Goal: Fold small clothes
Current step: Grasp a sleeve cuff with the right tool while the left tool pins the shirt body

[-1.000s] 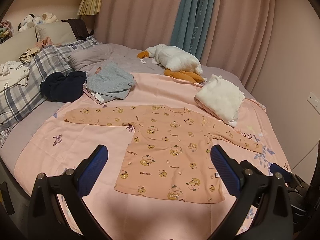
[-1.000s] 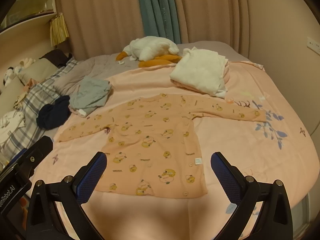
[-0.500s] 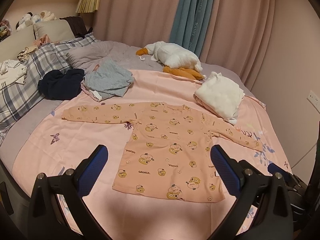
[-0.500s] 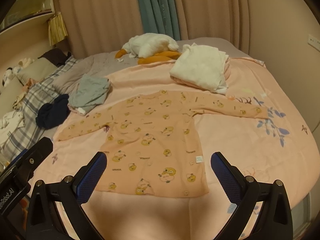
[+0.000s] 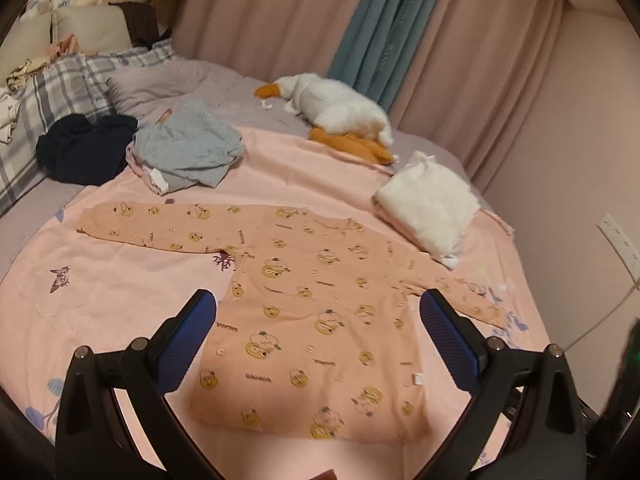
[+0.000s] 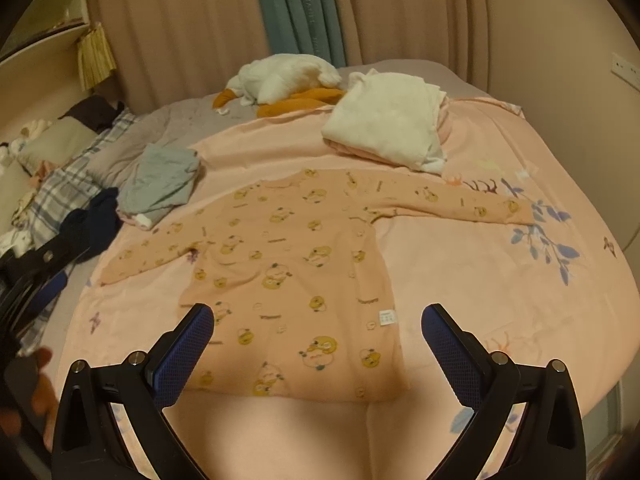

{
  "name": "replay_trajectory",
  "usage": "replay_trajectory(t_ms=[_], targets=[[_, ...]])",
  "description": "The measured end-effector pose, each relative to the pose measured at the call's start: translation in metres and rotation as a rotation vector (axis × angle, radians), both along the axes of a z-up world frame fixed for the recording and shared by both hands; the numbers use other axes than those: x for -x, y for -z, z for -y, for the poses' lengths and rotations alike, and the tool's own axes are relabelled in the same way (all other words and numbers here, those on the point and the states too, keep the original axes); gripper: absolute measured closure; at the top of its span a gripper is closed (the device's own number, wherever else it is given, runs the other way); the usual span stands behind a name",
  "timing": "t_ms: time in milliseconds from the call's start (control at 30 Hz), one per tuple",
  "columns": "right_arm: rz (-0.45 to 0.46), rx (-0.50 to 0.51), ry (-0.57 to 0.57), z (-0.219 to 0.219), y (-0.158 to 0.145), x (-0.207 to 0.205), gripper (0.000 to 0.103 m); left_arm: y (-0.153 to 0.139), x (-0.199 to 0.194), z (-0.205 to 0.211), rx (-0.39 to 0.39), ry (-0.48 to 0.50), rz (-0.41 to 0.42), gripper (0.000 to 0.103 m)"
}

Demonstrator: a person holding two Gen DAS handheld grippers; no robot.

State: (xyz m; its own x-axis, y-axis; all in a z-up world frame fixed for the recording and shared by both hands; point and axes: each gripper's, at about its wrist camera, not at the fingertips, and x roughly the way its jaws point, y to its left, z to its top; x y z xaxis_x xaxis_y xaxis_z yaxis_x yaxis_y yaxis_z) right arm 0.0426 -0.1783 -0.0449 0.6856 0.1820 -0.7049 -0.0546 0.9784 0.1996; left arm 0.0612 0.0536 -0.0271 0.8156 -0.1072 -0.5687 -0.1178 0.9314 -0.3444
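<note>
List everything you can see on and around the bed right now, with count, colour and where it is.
long-sleeved top: 1, peach with yellow cartoon print, spread flat on the pink sheet, sleeves out
pink sheet: 1, pink with flower and butterfly prints, covering the near bed
folded white garment: 1, white, beyond the top's right sleeve
grey clothes pile: 1, grey-blue, beyond the left sleeve
dark garment: 1, navy, left of the grey pile
goose plush: 1, white and orange, by the curtains
plaid pillow: 1, grey-white, far left
curtains: pink with a teal panel, behind the bed
left gripper: open, above the top's hem
right gripper: open, above the hem
</note>
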Motion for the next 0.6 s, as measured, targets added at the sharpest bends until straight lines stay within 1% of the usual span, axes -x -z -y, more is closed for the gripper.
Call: replay_trajectory(t_ms=[33, 133, 233, 267, 333, 367, 400, 467, 500, 567, 600], targets=[[-0.002, 0.001, 0.003, 0.000, 0.002, -0.003, 0.000, 0.006, -0.011, -0.003, 0.017, 0.010, 0.003, 0.001], [-0.026, 0.000, 0.002, 0.001, 0.011, -0.015, 0.000, 0.017, -0.035, -0.010, 0.041, 0.016, -0.032, 0.002], [-0.035, 0.001, -0.007, 0.003, 0.019, -0.032, 0.000, 0.028, -0.058, -0.020, 0.077, 0.049, -0.020, 0.001], [-0.036, -0.001, -0.001, 0.005, 0.021, -0.036, 0.000, 0.035, -0.073, -0.027, 0.094, 0.043, -0.038, 0.002], [-0.036, 0.004, 0.024, 0.013, 0.023, -0.054, 0.000, 0.046, -0.093, -0.037, 0.104, 0.035, -0.061, 0.002], [-0.035, 0.006, 0.035, 0.016, 0.023, -0.060, 0.000, 0.056, -0.108, -0.045, 0.105, 0.036, -0.072, 0.002], [-0.029, 0.008, 0.046, 0.019, 0.023, -0.068, 0.000, 0.062, -0.118, -0.050, 0.102, 0.032, -0.080, 0.004], [-0.018, 0.006, 0.057, 0.033, 0.024, -0.090, 0.000, 0.085, -0.145, -0.067, 0.116, 0.024, -0.140, 0.007], [-0.020, 0.003, 0.063, 0.038, 0.026, -0.098, 0.000, 0.094, -0.152, -0.073, 0.126, 0.028, -0.166, 0.008], [-0.045, 0.000, 0.098, 0.058, 0.033, -0.118, 0.000, 0.123, -0.175, -0.090, 0.162, 0.013, -0.249, 0.012], [-0.051, 0.002, 0.116, 0.065, 0.035, -0.124, 0.000, 0.135, -0.183, -0.095, 0.178, 0.003, -0.275, 0.014]])
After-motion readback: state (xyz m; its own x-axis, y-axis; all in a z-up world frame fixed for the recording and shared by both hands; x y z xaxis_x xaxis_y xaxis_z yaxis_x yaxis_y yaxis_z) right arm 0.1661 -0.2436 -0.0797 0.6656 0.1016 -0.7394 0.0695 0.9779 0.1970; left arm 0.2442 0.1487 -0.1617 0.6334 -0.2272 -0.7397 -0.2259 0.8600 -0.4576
